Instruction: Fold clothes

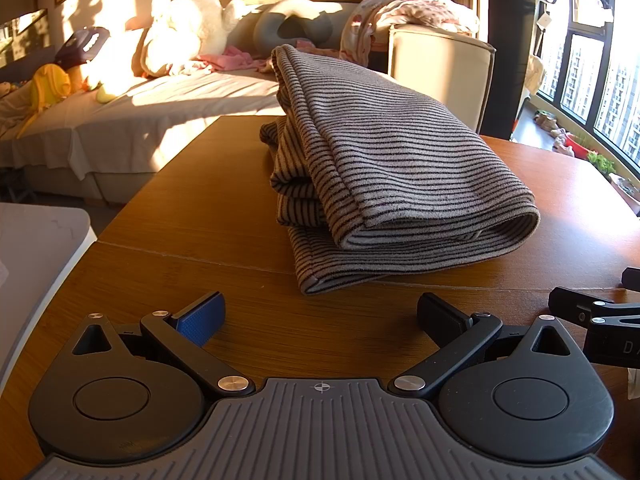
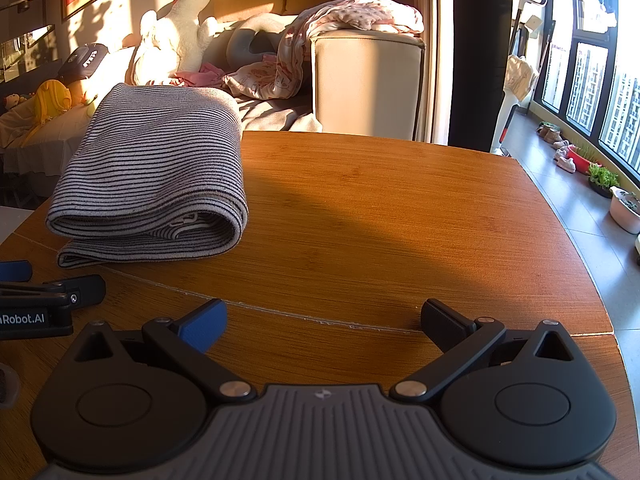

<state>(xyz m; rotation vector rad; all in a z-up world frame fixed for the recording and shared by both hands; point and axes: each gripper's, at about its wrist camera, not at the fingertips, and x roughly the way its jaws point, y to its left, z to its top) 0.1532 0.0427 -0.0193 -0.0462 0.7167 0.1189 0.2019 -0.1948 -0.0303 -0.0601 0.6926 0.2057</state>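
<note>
Folded striped garment (image 1: 392, 184) on table (image 2: 380, 216) beyond both empty, wide-spread grippers: left (image 1: 320, 320), right (image 2: 324, 322).

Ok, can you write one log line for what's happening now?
garment: grey black-striped knit garment folded on wooden table | left gripper: jaws open, empty | right gripper: jaws open, empty

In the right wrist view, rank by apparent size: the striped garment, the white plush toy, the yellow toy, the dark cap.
1. striped garment, though nearest the camera
2. white plush toy
3. yellow toy and dark cap: look alike, not ranked
</note>
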